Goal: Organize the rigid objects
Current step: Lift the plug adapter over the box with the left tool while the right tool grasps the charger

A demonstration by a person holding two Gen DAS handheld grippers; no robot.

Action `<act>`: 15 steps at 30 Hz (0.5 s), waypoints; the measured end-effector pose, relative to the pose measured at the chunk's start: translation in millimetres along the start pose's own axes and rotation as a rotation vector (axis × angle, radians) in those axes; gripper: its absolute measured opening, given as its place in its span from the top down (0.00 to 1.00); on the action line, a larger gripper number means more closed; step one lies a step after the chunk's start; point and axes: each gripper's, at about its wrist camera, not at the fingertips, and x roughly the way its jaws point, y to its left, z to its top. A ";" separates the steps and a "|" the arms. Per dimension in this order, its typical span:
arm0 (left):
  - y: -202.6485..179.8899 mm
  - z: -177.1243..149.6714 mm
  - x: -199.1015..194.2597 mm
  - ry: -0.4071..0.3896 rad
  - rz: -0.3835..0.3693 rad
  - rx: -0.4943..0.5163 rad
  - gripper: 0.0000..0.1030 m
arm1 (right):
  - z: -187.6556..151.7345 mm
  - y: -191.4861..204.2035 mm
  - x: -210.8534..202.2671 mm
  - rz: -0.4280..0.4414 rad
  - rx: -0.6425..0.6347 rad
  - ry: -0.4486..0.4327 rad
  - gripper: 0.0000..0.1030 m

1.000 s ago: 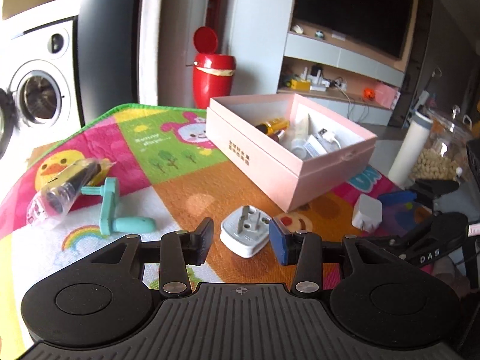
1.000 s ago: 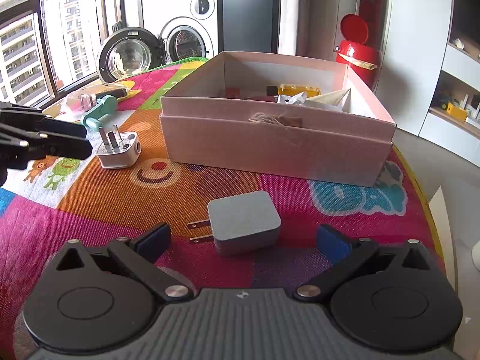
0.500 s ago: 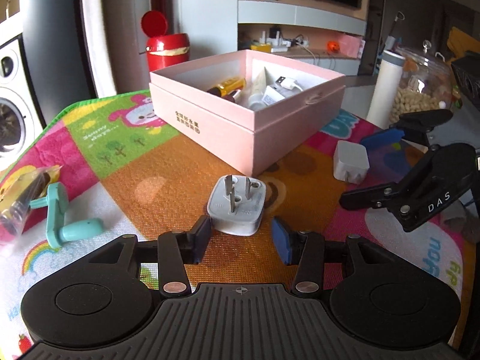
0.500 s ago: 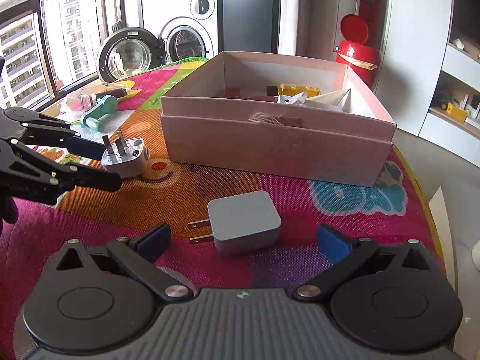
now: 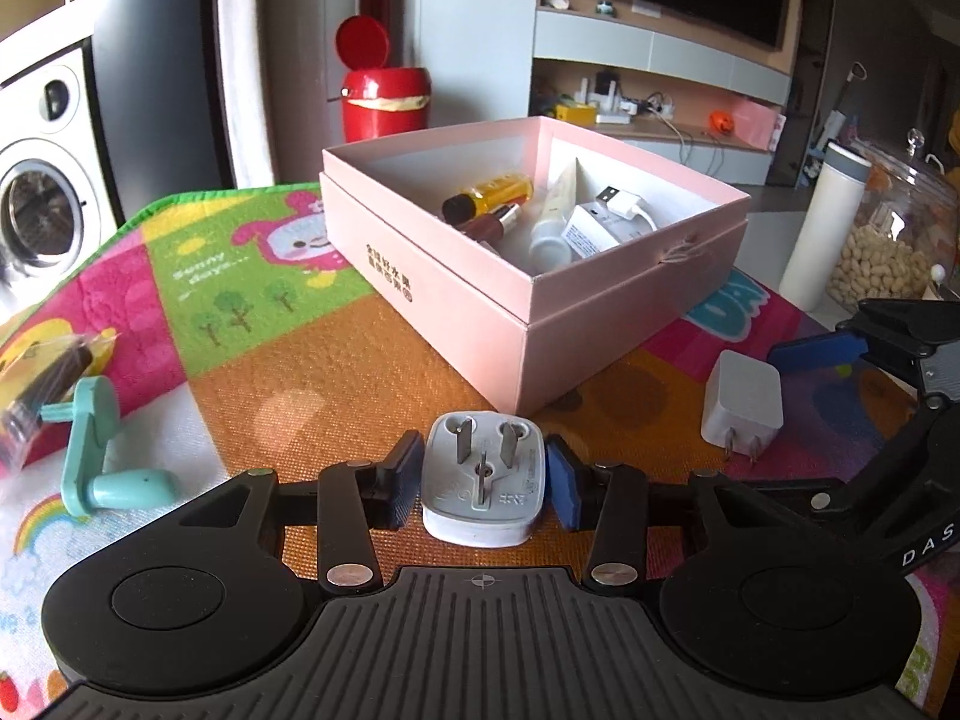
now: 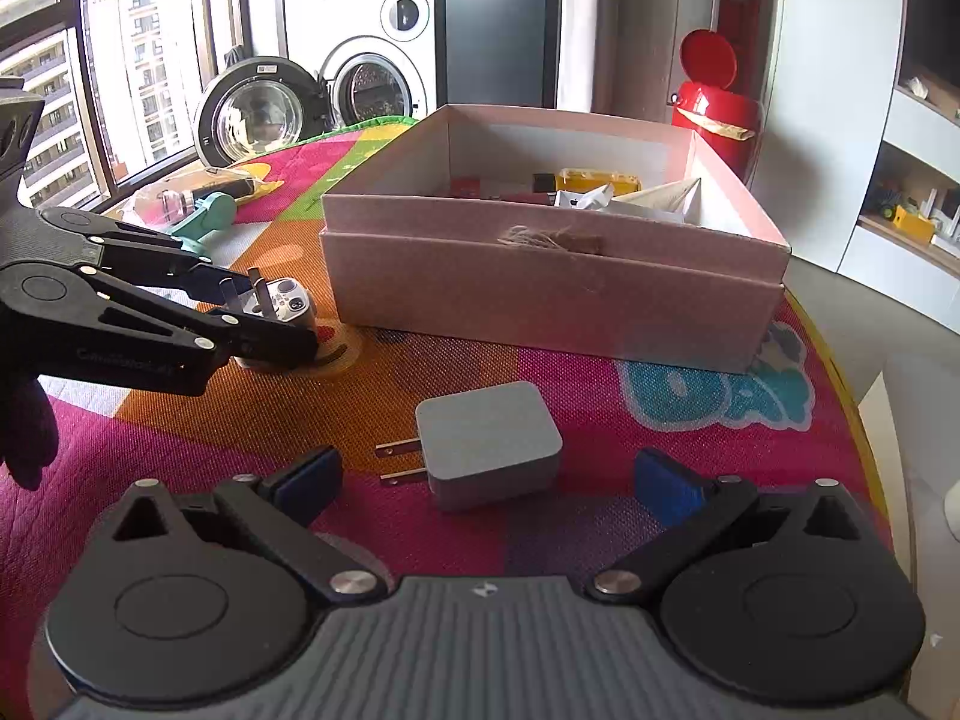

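- Pink box (image 5: 630, 324) on the bench holds bottles, a tube and a USB cable.
- Left claw (image 5: 486, 477) grips the white three-pin plug adapter (image 5: 483, 495), prongs up.
- Right claw (image 6: 489, 477) is spread wide around the white two-prong charger (image 6: 489, 447).

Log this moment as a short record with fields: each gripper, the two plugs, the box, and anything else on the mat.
left gripper: fingers bracketing the three-pin plug, contact unclear
right gripper: open, square charger between its fingers, untouched
pink box: lid off, holds bottles, cable
mat: teal handle, bagged item
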 end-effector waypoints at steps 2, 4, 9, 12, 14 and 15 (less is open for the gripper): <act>-1.3 -0.5 0.4 0.000 0.013 -0.029 0.54 | 0.7 0.3 0.4 0.002 -0.002 0.001 0.00; -1.7 -3.5 -1.7 -0.010 0.020 -0.050 0.54 | 2.0 1.0 0.0 0.009 -0.012 0.000 0.02; -7.4 -9.1 -9.9 -0.020 0.032 -0.012 0.57 | 6.4 2.8 -0.1 0.043 -0.049 -0.010 0.16; -10.0 -16.9 -17.5 -0.048 0.013 -0.038 0.57 | 13.7 4.8 -2.5 0.053 -0.087 -0.001 0.40; -15.8 -22.4 -24.6 -0.051 0.026 -0.031 0.57 | 16.1 4.7 -9.8 0.051 -0.096 0.002 0.40; -18.7 -24.7 -28.1 -0.046 0.022 -0.024 0.57 | 16.4 4.3 -17.8 0.059 -0.112 -0.002 0.40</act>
